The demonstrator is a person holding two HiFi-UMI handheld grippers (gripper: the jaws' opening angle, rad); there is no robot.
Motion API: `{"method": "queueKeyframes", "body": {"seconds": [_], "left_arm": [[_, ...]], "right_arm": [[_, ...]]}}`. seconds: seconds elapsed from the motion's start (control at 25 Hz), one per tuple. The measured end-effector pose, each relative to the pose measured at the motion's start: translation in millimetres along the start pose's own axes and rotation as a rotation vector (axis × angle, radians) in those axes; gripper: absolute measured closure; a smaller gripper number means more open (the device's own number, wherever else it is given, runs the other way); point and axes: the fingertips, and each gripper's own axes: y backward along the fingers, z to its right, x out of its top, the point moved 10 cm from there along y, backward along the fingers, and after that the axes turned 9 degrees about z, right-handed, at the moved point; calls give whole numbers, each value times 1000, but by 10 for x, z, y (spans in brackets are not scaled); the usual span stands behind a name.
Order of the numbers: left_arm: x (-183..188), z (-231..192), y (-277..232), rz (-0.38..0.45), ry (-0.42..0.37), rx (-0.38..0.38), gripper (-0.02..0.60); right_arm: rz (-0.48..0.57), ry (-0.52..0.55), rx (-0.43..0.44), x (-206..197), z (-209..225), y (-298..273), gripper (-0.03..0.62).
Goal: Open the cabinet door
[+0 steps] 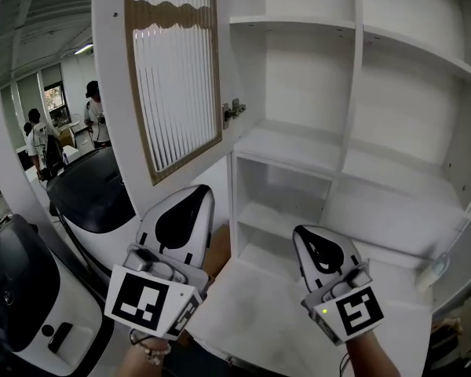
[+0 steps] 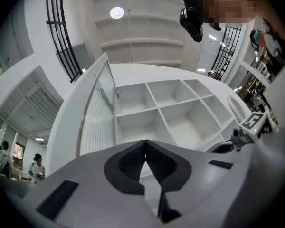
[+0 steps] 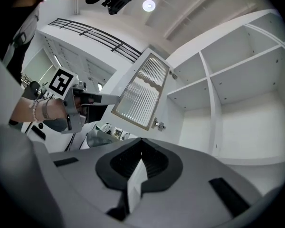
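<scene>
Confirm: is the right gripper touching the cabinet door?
Apart. Head view: the right gripper sits low before the shelves, with the cabinet door swung out well to its left.

A round white ceiling lamp [image 2: 116, 12] shines from a pale beamed ceiling [image 2: 147, 30], flanked by black metal railings [image 2: 61, 37]. At the far left stands a small bright window [image 1: 53, 96].

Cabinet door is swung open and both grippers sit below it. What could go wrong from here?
Nothing holds the cabinet door: both grippers are shut and empty, so it may drift back on its hinge. The left gripper appears just beneath the door's lower edge; raising it could knock the ribbed glass panel. The right gripper is low over the bottom shelf and could scrape it.
</scene>
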Motion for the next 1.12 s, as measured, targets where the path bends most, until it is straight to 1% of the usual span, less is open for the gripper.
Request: {"method": "queueKeyframes", "body": {"seconds": [0.2,0.4,0.52,0.68,0.96,1.12], "left_arm": [[-364,324,-104,-18,57,-82,583],[-700,670,-137,-102,112,-133,583],[-865,847,-151,-127,150,-160,583],[-1062,1078,-167,-154,191,-199,583],[-1321,1377,-117,-197,247,-235,583],[-1449,1477,-83,-220,253,-240,583]], "right_arm": [[-38,-15,-54,-128,30,191,594],[-102,-41,-126,-295,99,423,594],[-131,-72,-148,-388,111,539,594],[-127,-58,-173,-475,118,672,594],[-170,-93,-226,-659,83,906,594],[-184,-113,-247,-751,79,990,595]]}}
